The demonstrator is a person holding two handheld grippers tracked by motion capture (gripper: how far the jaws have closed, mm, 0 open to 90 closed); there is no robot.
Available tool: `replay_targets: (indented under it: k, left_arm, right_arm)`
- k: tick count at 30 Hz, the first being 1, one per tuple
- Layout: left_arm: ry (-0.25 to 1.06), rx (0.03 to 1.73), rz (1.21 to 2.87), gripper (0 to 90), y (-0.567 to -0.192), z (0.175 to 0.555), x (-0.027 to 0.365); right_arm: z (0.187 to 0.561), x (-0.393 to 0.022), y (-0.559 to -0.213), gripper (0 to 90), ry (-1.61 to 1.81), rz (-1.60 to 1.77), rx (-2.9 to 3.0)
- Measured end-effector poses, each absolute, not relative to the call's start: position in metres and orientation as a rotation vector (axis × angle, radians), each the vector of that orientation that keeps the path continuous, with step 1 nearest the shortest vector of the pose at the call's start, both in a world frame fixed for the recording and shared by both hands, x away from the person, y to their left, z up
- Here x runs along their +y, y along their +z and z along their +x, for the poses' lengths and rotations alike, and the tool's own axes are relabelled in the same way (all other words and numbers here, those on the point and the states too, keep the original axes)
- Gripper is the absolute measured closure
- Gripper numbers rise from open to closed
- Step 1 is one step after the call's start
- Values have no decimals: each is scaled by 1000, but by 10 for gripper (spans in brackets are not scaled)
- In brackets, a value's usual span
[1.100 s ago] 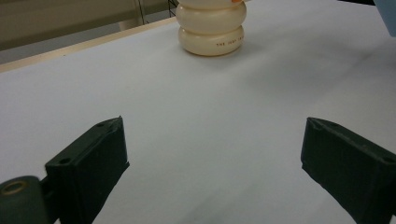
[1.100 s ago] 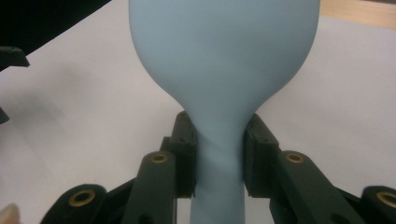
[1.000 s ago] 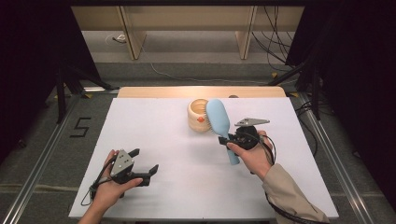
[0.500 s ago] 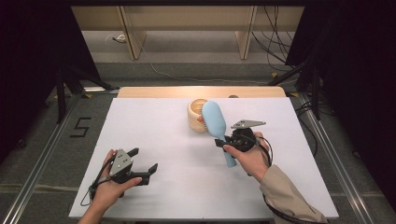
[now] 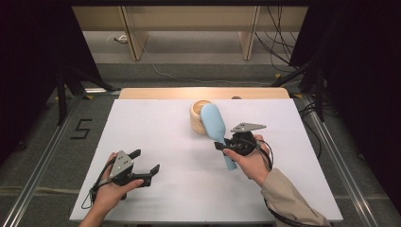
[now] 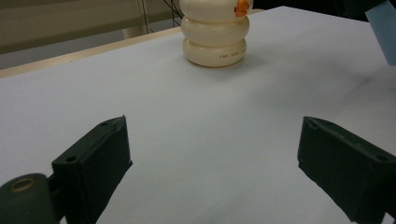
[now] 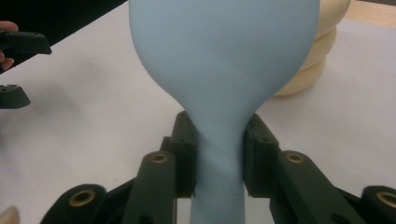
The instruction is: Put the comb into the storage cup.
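- Toward the near right part of the white tabletop [image 5: 156, 118], the right gripper [image 5: 226, 144] is clamping the light blue hairbrush [image 5: 213, 124] at the neck, where the handle is widening into the head.
- Seen from the right gripper view, the two black jaws are pressing on either side of the brush's narrow neck [image 7: 219, 140], and the broad back of the head is rising in front of the camera.
- From the high view, the brush is tilting with its head pointing toward the far edge and its handle end trailing back toward the near edge, beside the person's right hand [image 5: 250, 161].
- The brush head is overlapping the cream ribbed container [image 5: 198, 116] in the high view; whether the two are touching I cannot tell.
- That container is standing upright near the middle of the far edge, showing three stacked rounded rings and a small orange mark [image 6: 242, 6] in the left gripper view.
- Near the left end of the near edge, the left gripper [image 5: 144, 163] is sitting in the person's left hand [image 5: 113, 187] with its jaws standing wide apart, having just been closing slightly, with nothing between them.
- The left gripper is pointing across the bare tabletop toward the container, well apart from it.
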State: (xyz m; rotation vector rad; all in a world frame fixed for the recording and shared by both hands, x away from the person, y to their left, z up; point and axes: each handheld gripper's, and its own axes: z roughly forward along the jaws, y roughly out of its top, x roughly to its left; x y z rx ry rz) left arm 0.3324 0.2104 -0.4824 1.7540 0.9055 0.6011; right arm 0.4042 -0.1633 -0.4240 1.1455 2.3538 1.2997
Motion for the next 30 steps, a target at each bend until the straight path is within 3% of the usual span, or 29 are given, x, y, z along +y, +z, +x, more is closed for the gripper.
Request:
replay_targets:
  k: [5, 10, 30]
  left_arm:
    - [594, 948, 1757, 87, -481, 334, 210]
    - [585, 923, 1746, 0, -477, 332, 207]
    - [487, 840, 1728, 0, -459, 329, 178]
  right_arm:
    - [403, -161, -424, 702, 1320, 1132, 2344]
    - [402, -159, -424, 702, 1325, 1119, 2341]
    - [400, -151, -423, 702, 1364, 1107, 2312]
